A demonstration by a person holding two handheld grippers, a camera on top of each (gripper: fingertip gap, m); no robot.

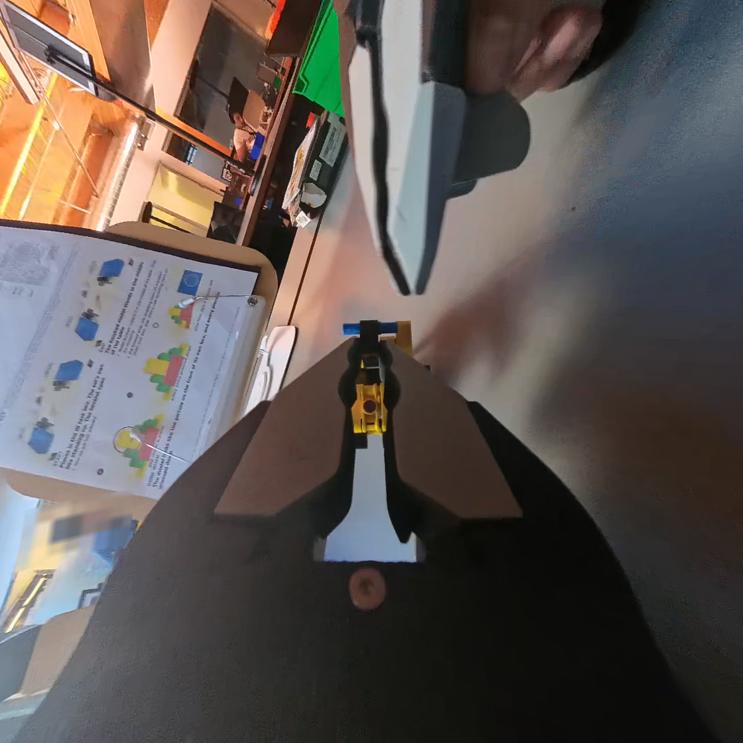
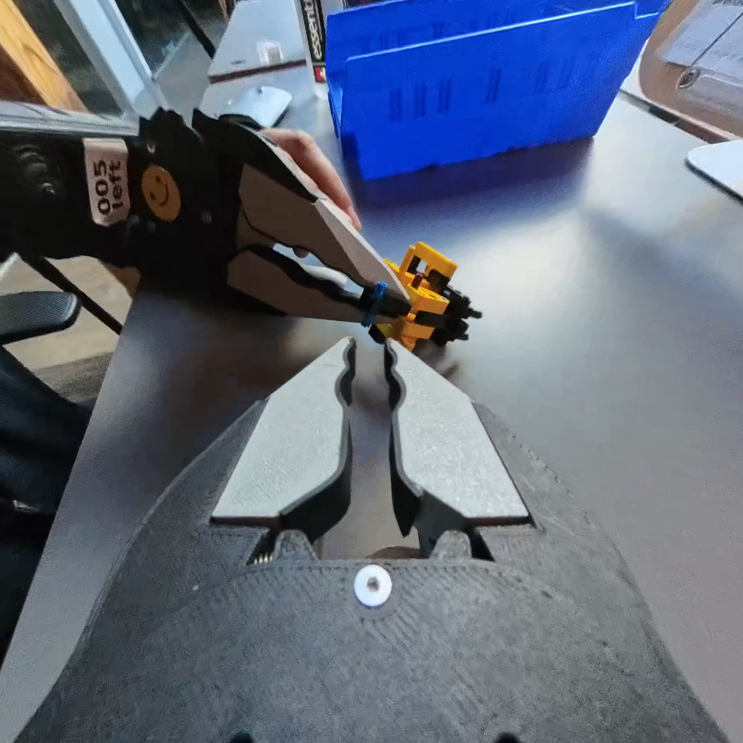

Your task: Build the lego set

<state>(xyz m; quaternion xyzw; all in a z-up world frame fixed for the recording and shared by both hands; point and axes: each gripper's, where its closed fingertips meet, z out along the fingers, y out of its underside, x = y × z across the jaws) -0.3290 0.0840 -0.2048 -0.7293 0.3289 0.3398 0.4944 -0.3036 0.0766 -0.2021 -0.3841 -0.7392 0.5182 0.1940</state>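
A small yellow and black lego model (image 2: 432, 277) hangs just above the dark table (image 2: 583, 321). My left gripper (image 2: 392, 307) comes in from the left and is shut on it. In the left wrist view the model's yellow part (image 1: 369, 406) sits between my left gripper's (image 1: 368, 349) fingers, and a blue pin (image 1: 349, 328) crosses the tips. The blue pin (image 2: 376, 301) also shows in the right wrist view. My right gripper (image 2: 370, 345) is open by a narrow gap, empty, with its tips just short of the model. The right gripper also shows blurred in the left wrist view (image 1: 410, 287).
A blue bin (image 2: 482, 88) stands on the table behind the model. A printed instruction sheet (image 1: 120, 362) on a board stands to the left. A white flat object (image 2: 719, 165) lies at the right edge. The table's left edge (image 2: 100, 382) borders a chair armrest (image 2: 36, 313). Left and right tips are no more than a few centimetres apart.
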